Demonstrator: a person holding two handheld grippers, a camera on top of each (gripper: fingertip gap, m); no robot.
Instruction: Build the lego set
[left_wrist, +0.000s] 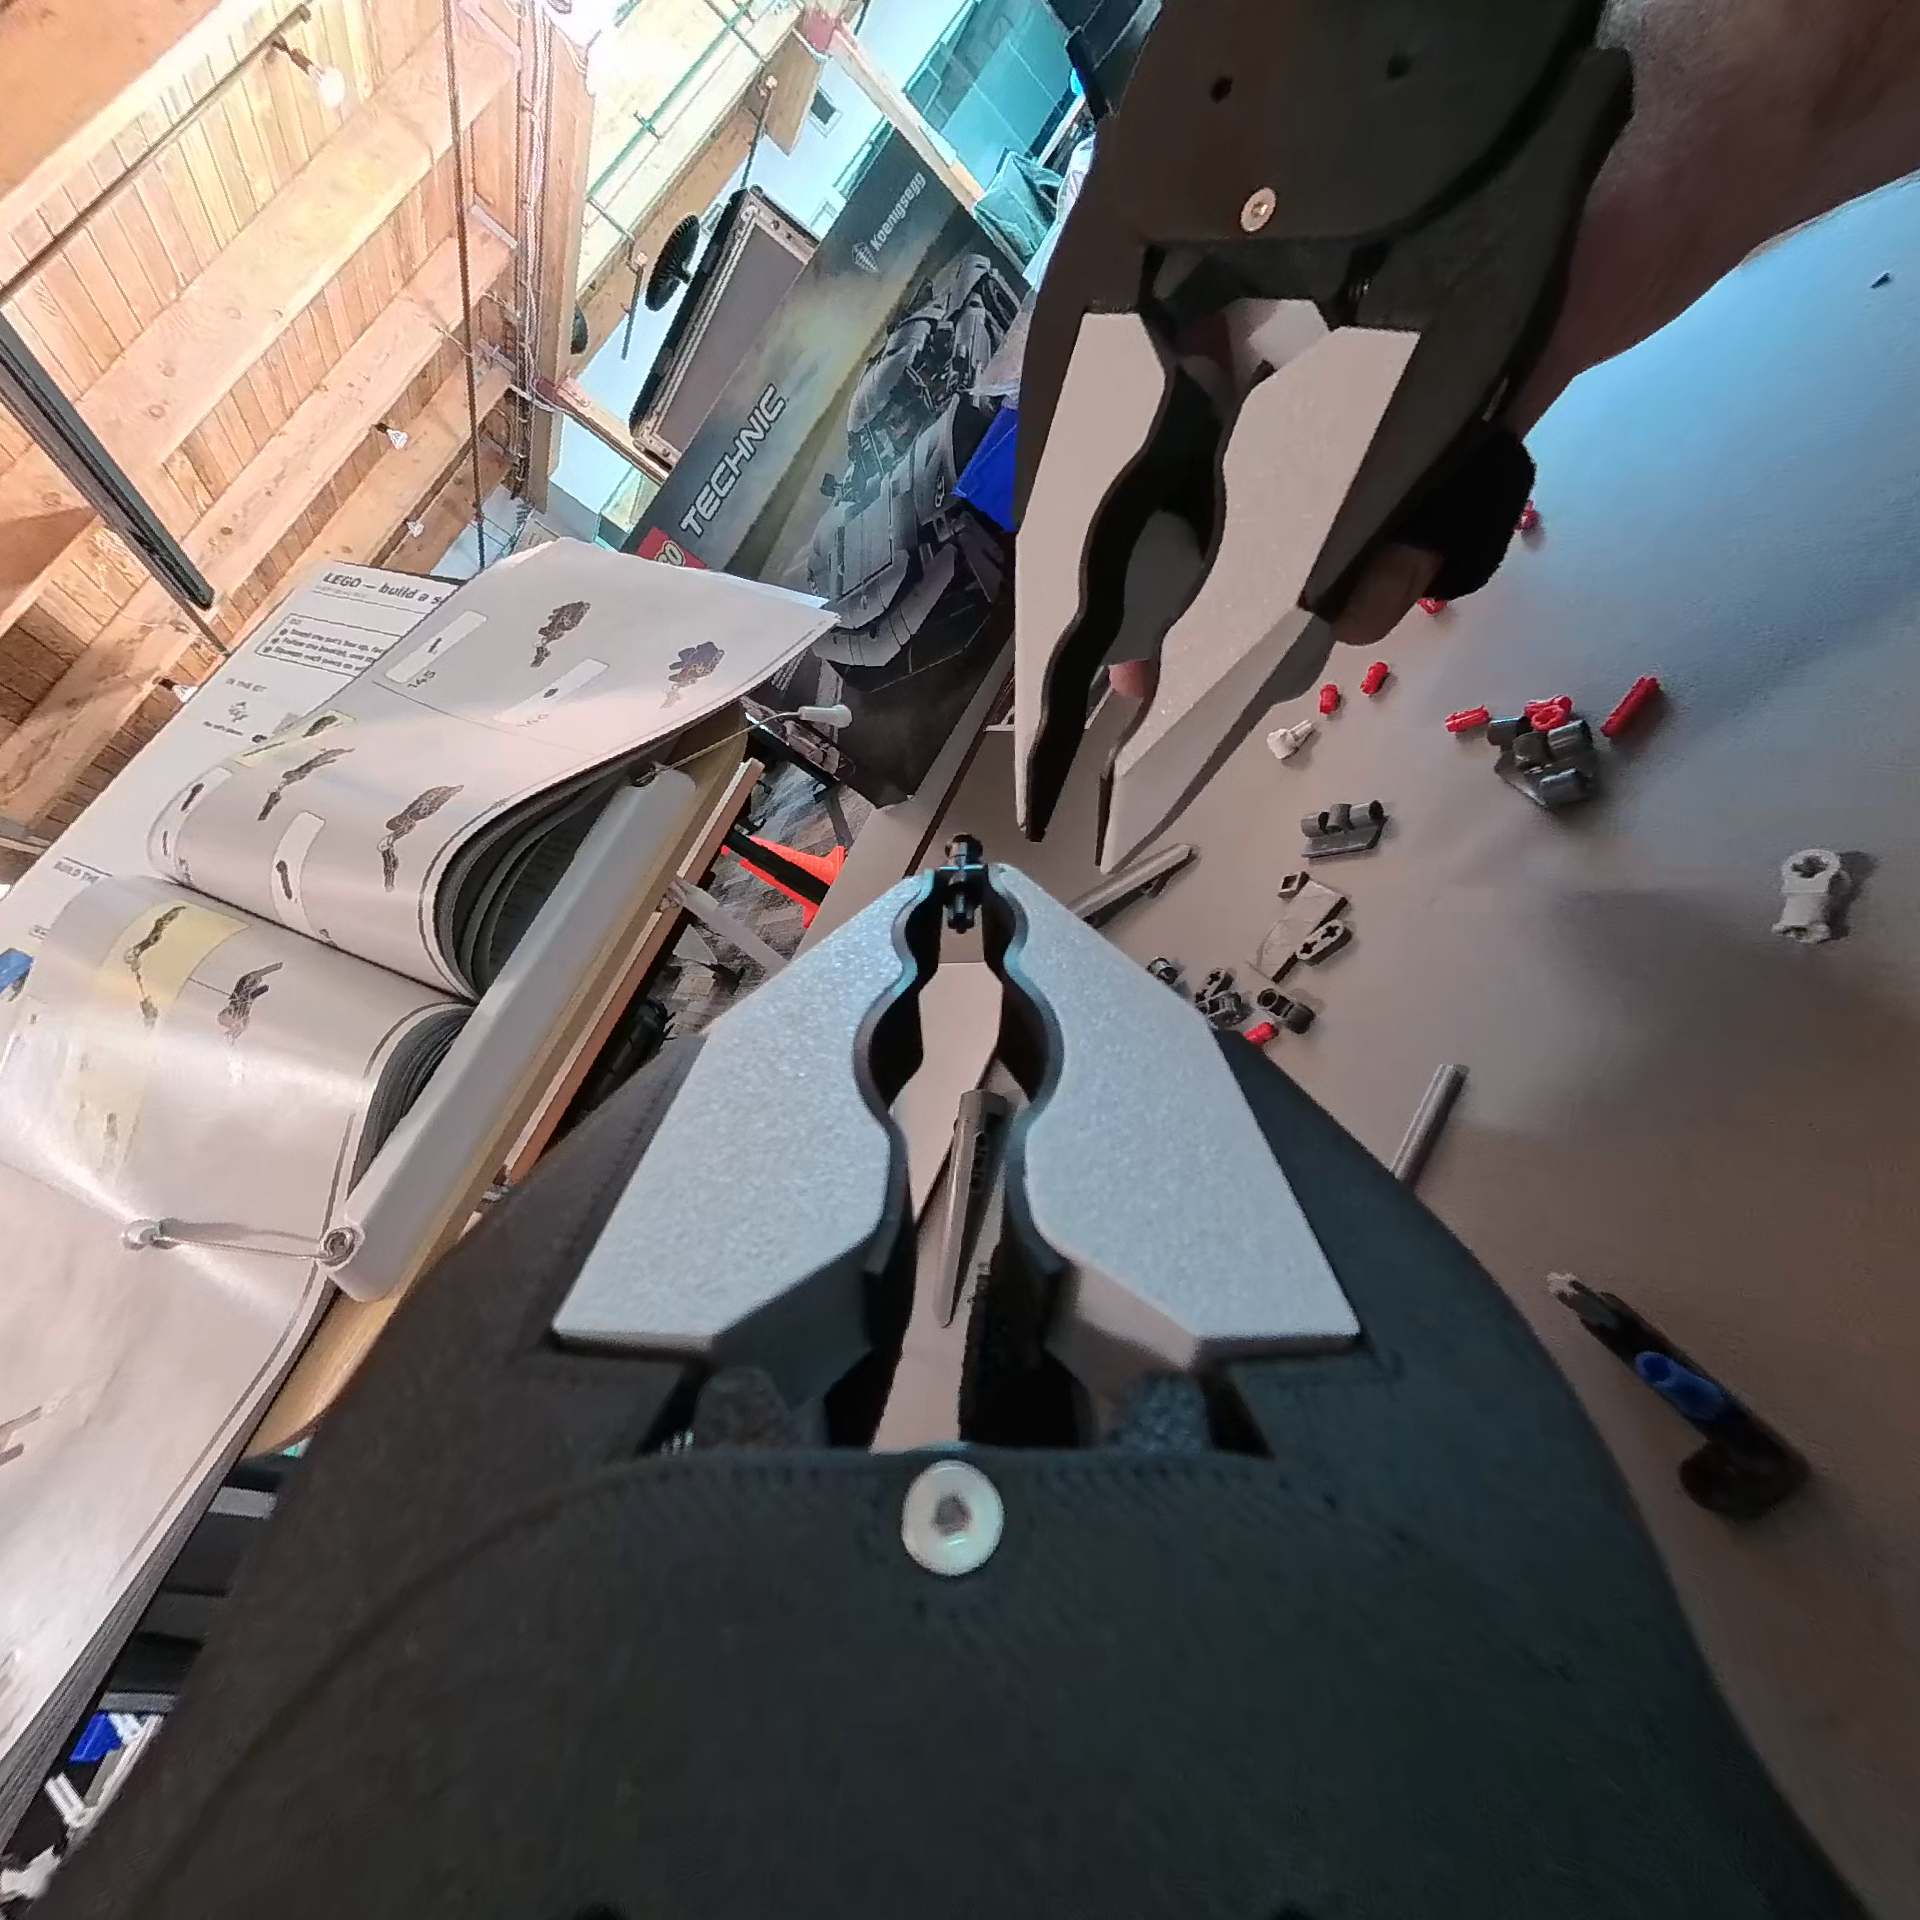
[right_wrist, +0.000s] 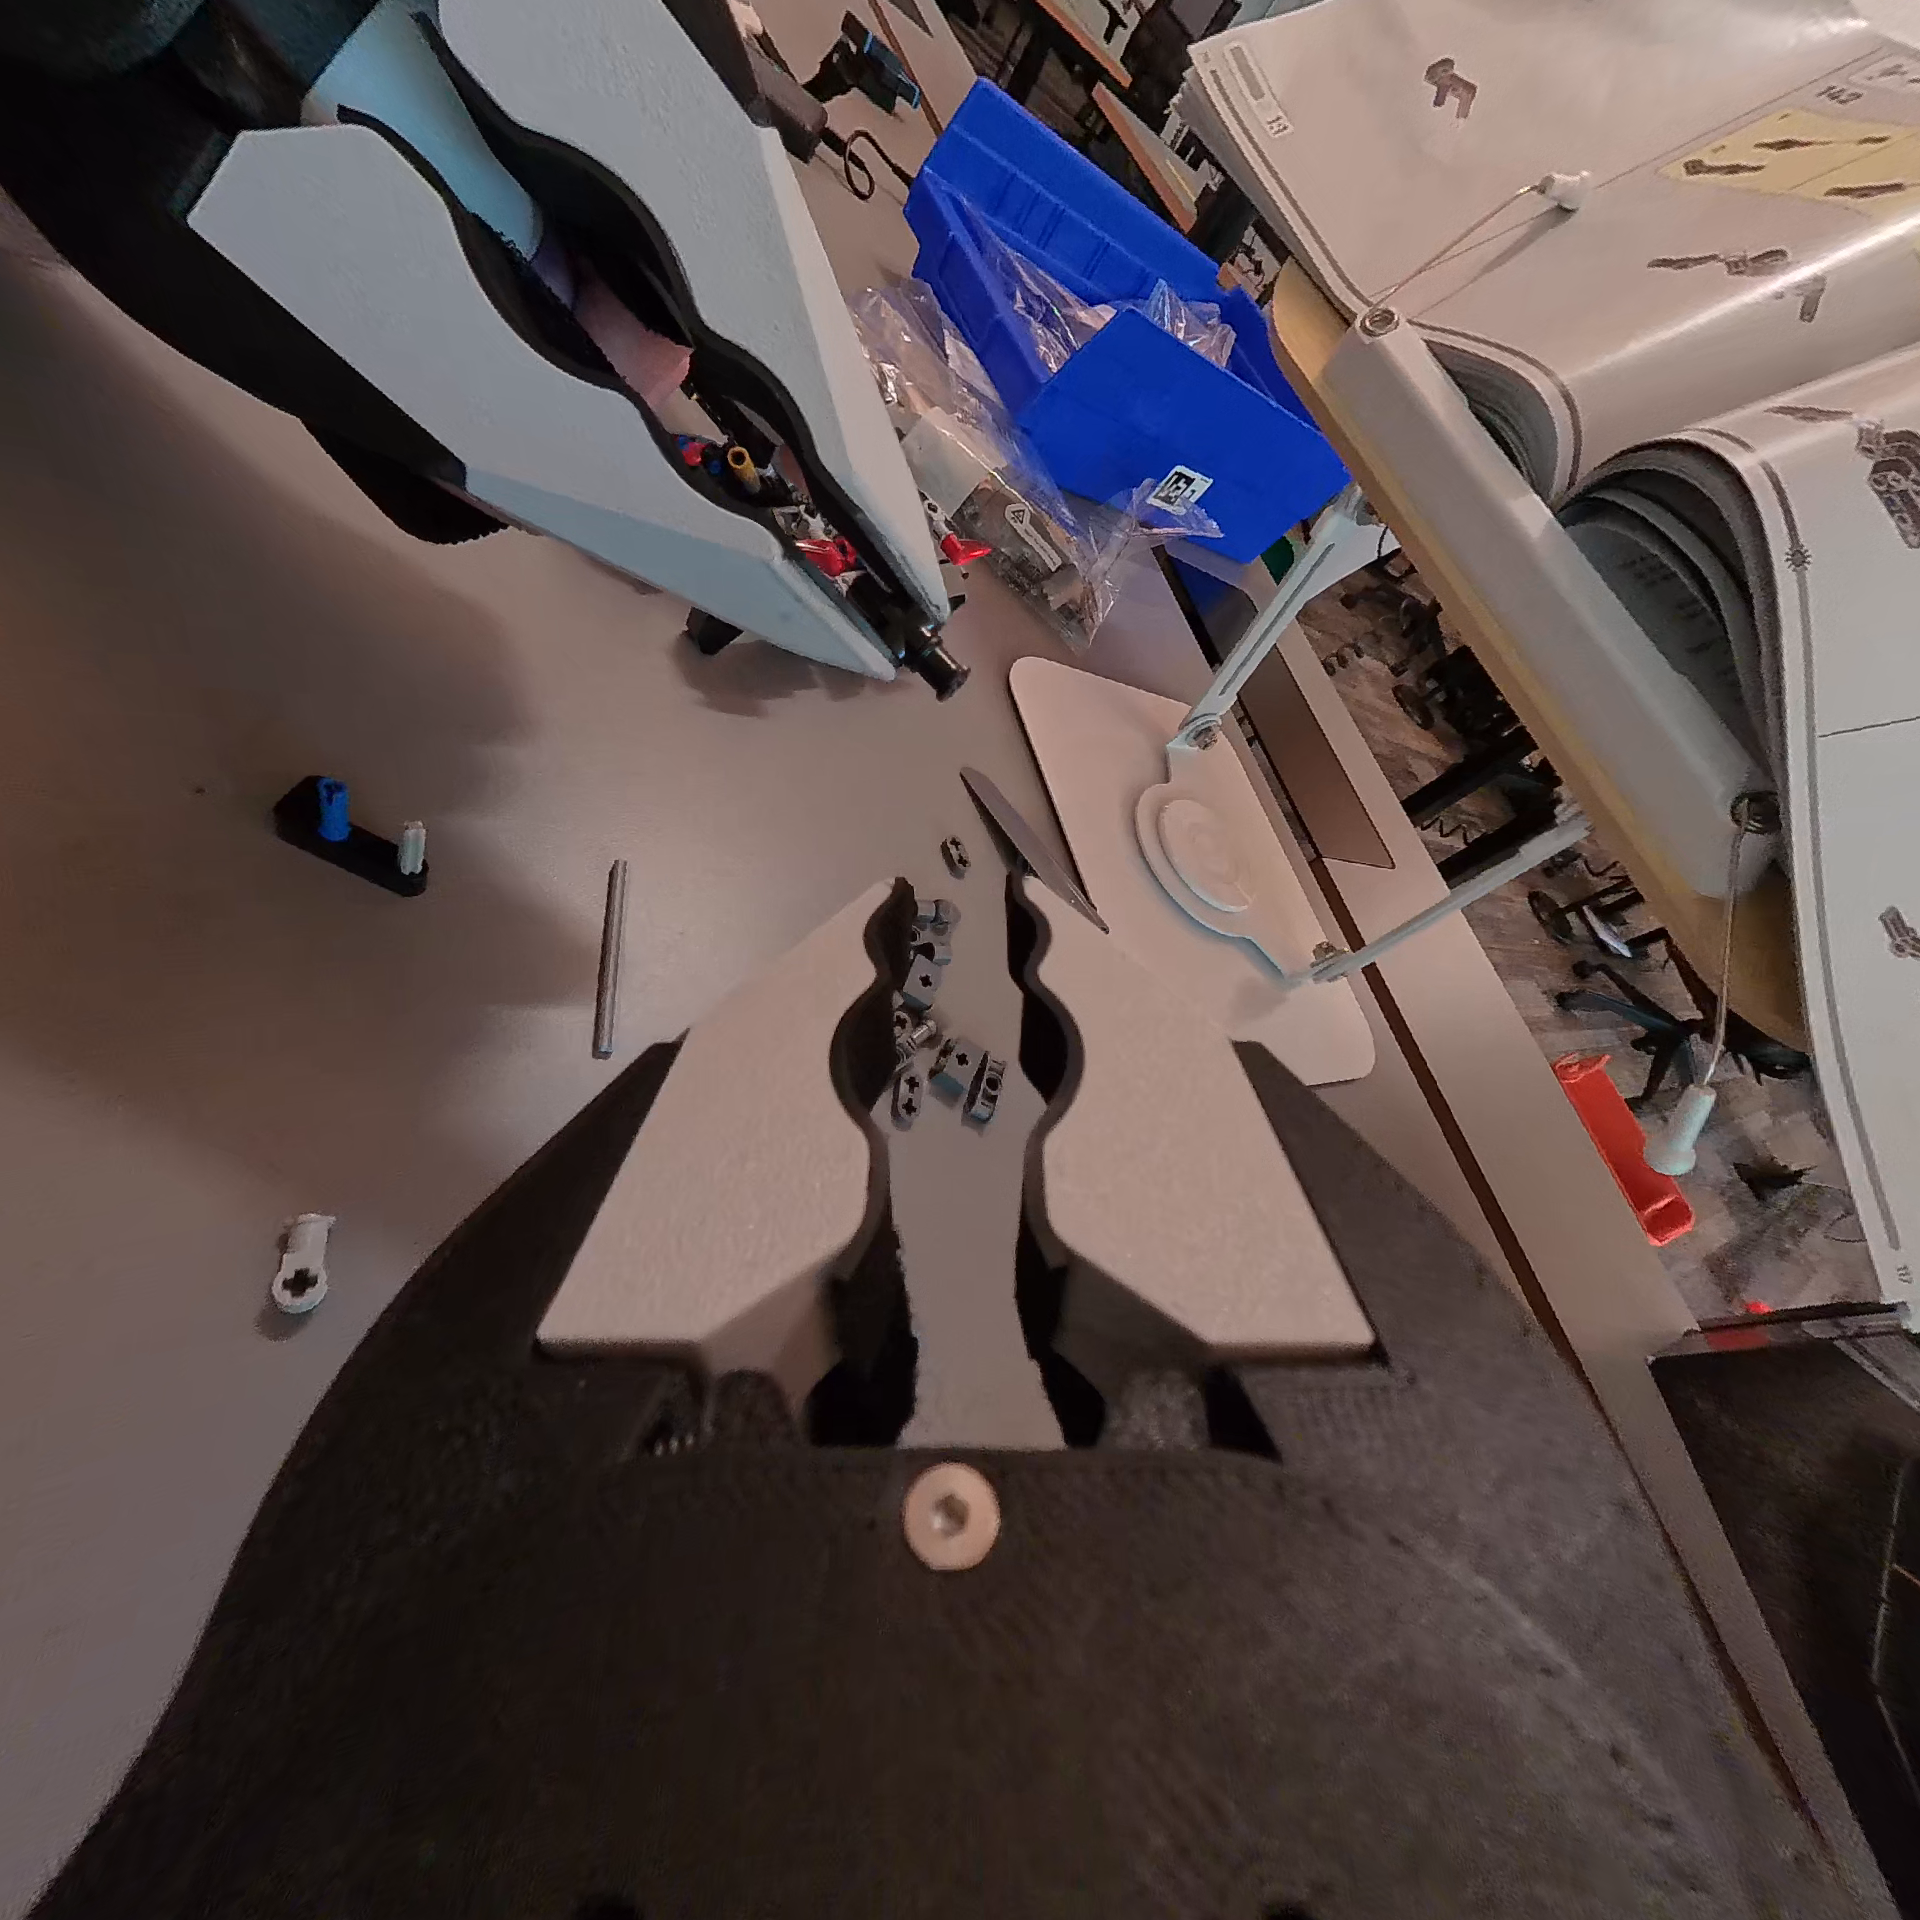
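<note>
My left gripper (left_wrist: 961, 883) is shut on a small black pin (left_wrist: 961, 896) and pinches it at the very fingertips, above the grey table (left_wrist: 1662, 468). In the right wrist view the same pin (right_wrist: 940, 665) sticks out of the left gripper's tips (right_wrist: 914, 634). My right gripper (right_wrist: 956, 888) is open with nothing in it. A cluster of small grey connectors (right_wrist: 935, 1029) lies on the table under its gap, untouched. In the left wrist view the right gripper (left_wrist: 1070, 847) hangs just beyond the pin, tips apart.
An open instruction booklet (left_wrist: 312, 883) sits on a stand at the table's edge, its white base plate (right_wrist: 1195, 852) near my right fingers. Blue bins (right_wrist: 1122, 384), plastic bags (right_wrist: 997, 499), a grey axle (right_wrist: 613, 956), a black beam with a blue pin (right_wrist: 343, 831) and red pins (left_wrist: 1475, 717) lie about. One gripper's finger ends stand about 4 centimeters off the other's.
</note>
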